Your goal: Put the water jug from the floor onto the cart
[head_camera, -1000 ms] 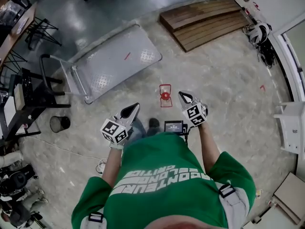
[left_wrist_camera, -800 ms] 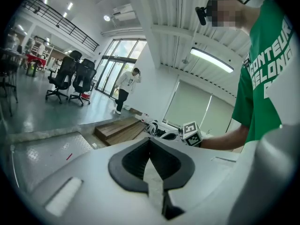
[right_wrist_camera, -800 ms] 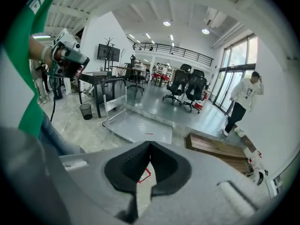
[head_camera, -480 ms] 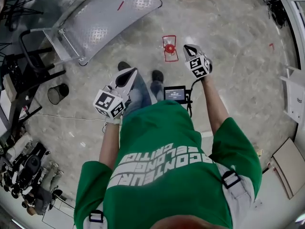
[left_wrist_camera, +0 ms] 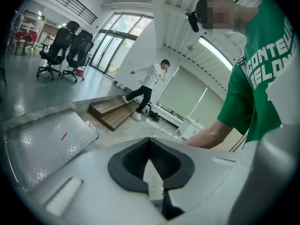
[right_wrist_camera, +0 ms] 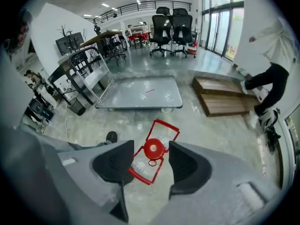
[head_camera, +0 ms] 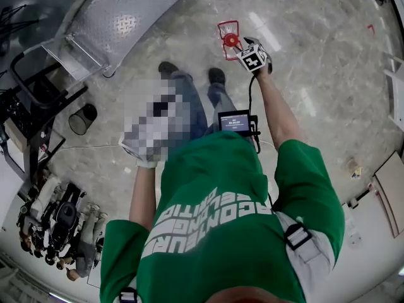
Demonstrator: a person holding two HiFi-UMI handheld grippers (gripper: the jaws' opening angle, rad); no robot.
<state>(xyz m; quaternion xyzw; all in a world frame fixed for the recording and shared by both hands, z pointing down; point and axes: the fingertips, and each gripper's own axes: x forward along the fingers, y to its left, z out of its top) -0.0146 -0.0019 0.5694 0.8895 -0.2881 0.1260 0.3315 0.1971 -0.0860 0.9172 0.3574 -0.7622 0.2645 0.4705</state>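
Observation:
The water jug (head_camera: 228, 38) stands on the stone floor, clear with a red cap and a red carrying frame. In the head view my right gripper (head_camera: 242, 44) hangs right beside it, pointing steeply down. In the right gripper view the jaws are opening, and the jug's red cap (right_wrist_camera: 153, 149) shows in the gap below my right gripper (right_wrist_camera: 151, 146), untouched by the pads. The grey flat cart (head_camera: 120, 17) sits at the upper left, past the jug (right_wrist_camera: 140, 93). My left gripper (left_wrist_camera: 150, 142) is shut and empty, held at waist height; a blurred patch covers it in the head view.
A black wastebasket (head_camera: 83, 118) and dark stands (head_camera: 25, 100) sit left of the cart's handle. A wooden ramp (right_wrist_camera: 224, 97) lies right of the cart, with a person (left_wrist_camera: 147, 81) stepping near it. Office chairs (right_wrist_camera: 171, 29) stand farther back.
My right gripper has dropped from waist height down to the jug and its jaws have parted. The person has bent forward, and the left gripper has sunk a little.

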